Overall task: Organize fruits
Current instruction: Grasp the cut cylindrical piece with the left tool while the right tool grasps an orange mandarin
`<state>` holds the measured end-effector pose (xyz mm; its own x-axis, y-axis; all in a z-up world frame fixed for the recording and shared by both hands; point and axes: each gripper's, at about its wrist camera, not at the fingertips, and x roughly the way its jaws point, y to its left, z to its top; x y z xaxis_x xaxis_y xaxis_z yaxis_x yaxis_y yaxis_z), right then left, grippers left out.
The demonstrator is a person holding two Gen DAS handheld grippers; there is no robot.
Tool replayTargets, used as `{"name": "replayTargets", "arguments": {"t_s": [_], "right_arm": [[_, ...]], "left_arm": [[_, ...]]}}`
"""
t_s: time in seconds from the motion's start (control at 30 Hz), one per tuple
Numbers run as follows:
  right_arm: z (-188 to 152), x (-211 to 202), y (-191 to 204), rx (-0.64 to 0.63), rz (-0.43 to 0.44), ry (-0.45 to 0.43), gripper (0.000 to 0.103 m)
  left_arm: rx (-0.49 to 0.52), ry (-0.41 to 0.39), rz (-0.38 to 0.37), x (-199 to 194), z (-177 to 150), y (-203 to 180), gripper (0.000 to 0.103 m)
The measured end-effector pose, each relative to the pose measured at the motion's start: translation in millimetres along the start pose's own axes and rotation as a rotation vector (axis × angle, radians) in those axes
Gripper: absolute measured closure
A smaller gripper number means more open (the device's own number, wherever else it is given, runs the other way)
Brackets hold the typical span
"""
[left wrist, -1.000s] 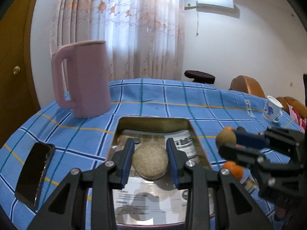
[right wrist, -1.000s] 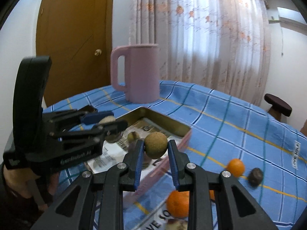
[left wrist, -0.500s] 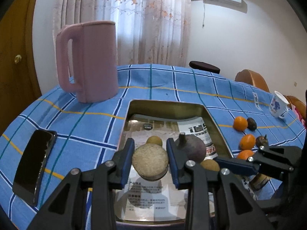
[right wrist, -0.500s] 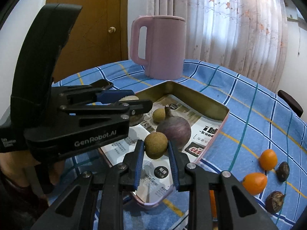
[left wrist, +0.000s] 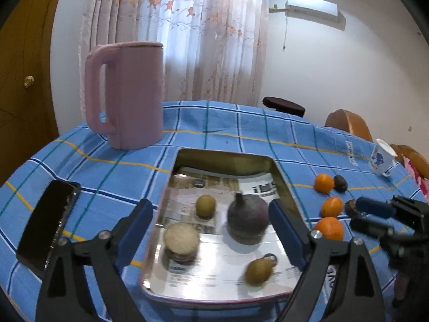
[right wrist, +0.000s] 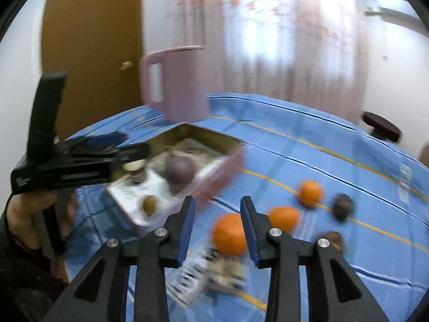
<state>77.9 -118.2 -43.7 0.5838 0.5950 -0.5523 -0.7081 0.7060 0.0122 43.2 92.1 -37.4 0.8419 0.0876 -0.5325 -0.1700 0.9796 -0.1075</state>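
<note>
Metal-walled, the tray (left wrist: 281,177) held our fruit: the left gripper (left wrist: 211,230), jaws just spread empty above the released tan round fruit (left wrist: 181,240), while the right gripper (right wrist: 217,224), jaws just parted and empty, faced the next orange (right wrist: 228,232).

The tabletop (left wrist: 241,126) (blue-checked cloth) is being occupied by a pink jug (left wrist: 126,94), metal tray (left wrist: 278,171), dark phone (left wrist: 45,220), cup (left wrist: 380,158) and loose oranges (left wrist: 328,228).

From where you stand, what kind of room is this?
Probably a home dining or living room: a table under a blue checked tablecloth with a pink jug on it, floral sheer curtains over a window, and a wall air conditioner.
</note>
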Motion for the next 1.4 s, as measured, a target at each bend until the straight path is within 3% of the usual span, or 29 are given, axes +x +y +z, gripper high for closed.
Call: {"name": "replayTargets", "arguments": {"t_s": [0.13,0.33,0.57,0.7,0.83,0.87,0.97,1.1,1.23,1.4], "right_arm": [[-5.3,3.1,-19.3,0.044,-0.043,0.043,0.065],[-5.2,30.3,-2.7,0.004,-0.014,0.129,0.065],[-1.2,42.4,0.3,-0.005,-0.050,0.191,0.060],[-3.7,45.4,-2.6,0.013,-0.044,0.223,0.048],[-3.7,45.2,-6.1,0.042,-0.038,0.207,0.049],[-3.3,46.1,-6.8,0.045,-0.024,0.214,0.055],[-3.6,44.7,-7.2,0.049,-0.010,0.207,0.056],[-5.9,26.5,-15.9,0.085,-0.031,0.138,0.057],[-12.0,-3.6,-32.9,0.112,-0.118,0.074,0.057],[-30.3,-27.4,-59.0,0.156,-0.201,0.069,0.057]], "left_arm": [[0.011,-0.001,-0.009,-0.6,-1.8,-8.8,0.012],[0.017,0.004,-0.010,-1.0,-4.3,-13.5,0.009],[0.032,0.004,-0.027,-3.8,-6.6,-20.4,0.009],[0.039,0.000,-0.035,-6.3,-6.3,-24.3,0.009],[0.049,0.001,-0.042,-7.3,-6.2,-29.4,0.009],[0.054,0.001,-0.043,-7.7,-6.2,-30.9,0.008],[0.060,0.001,-0.054,-9.2,-6.4,-35.2,0.008],[0.079,0.000,-0.081,-12.9,-7.0,-46.3,0.009],[0.137,-0.002,-0.122,-18.4,-10.0,-70.2,0.009],[0.235,0.026,-0.189,-18.7,-18.9,-111.4,0.010]]}}
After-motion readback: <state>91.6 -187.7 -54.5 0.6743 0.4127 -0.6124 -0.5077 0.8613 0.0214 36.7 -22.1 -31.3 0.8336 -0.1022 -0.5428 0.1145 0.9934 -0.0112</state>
